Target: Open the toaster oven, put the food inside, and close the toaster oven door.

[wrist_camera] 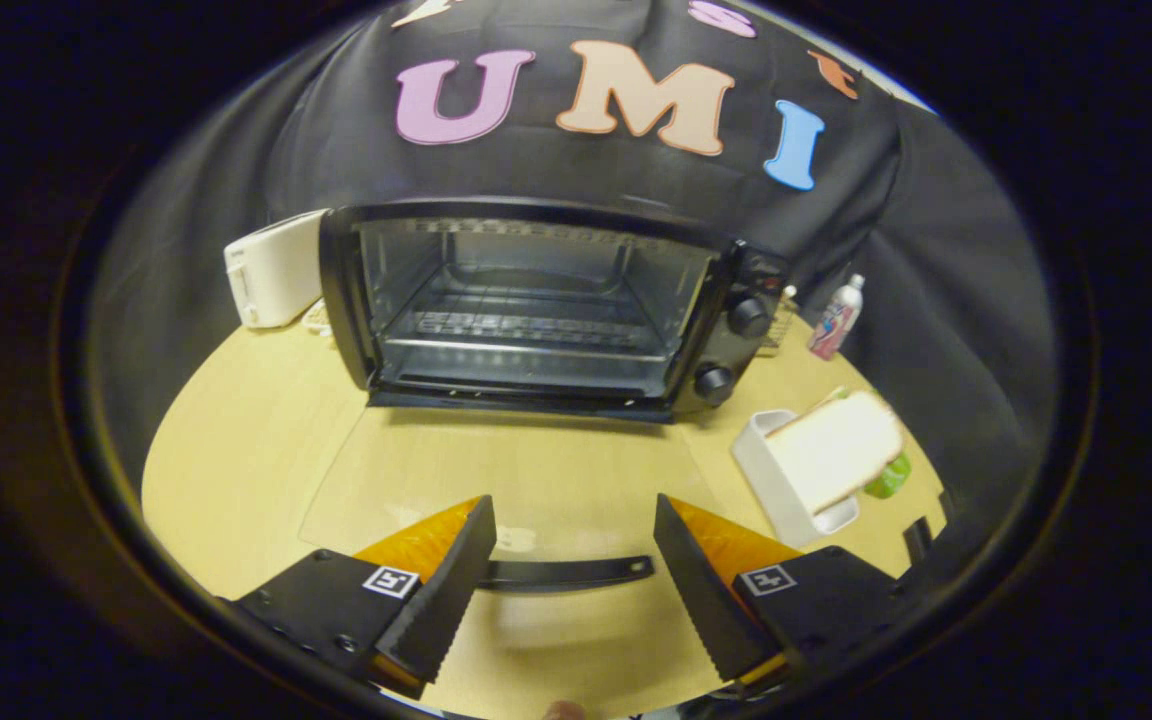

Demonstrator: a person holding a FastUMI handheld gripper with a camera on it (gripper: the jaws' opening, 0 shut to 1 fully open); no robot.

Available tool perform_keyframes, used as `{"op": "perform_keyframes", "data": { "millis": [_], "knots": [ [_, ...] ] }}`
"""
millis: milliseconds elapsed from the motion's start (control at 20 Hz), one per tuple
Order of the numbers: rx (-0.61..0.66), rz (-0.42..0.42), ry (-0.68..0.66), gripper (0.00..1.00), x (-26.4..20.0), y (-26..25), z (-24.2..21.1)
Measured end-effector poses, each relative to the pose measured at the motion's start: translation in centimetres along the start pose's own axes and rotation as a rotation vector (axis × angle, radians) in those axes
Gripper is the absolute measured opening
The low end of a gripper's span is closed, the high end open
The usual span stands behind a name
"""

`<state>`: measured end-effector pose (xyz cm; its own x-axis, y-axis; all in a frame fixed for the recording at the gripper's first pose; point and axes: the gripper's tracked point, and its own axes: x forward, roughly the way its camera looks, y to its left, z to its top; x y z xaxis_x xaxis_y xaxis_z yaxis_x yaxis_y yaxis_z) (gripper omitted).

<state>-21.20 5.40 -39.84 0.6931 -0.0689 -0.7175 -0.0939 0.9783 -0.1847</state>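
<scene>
The black toaster oven [536,300] stands at the back of the wooden table with its cavity showing and a wire rack [526,326] inside. Its glass door [496,470] lies folded down flat toward me. The door's dark handle bar [566,573] runs crosswise between my two fingers, close to their bases. My gripper [573,500] is open, its fingers wide apart over the door and pressing on nothing. A slice of white bread [841,448] leans in a white holder [771,485] on the table, ahead and to the right of the right finger.
A white toaster [271,268] sits left of the oven and a spray bottle [836,318] stands to its right. A small green object [888,478] lies behind the bread holder. Two knobs [731,350] are on the oven's right panel. Bare wooden table [236,470] lies left of the door.
</scene>
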Motion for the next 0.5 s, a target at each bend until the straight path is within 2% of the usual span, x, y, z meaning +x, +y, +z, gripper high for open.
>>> {"op": "perform_keyframes", "data": {
  "millis": [500],
  "knots": [
    [0.233, -0.370, -0.168, 1.00, -0.5, -20.5, 8.4]
  ]
}}
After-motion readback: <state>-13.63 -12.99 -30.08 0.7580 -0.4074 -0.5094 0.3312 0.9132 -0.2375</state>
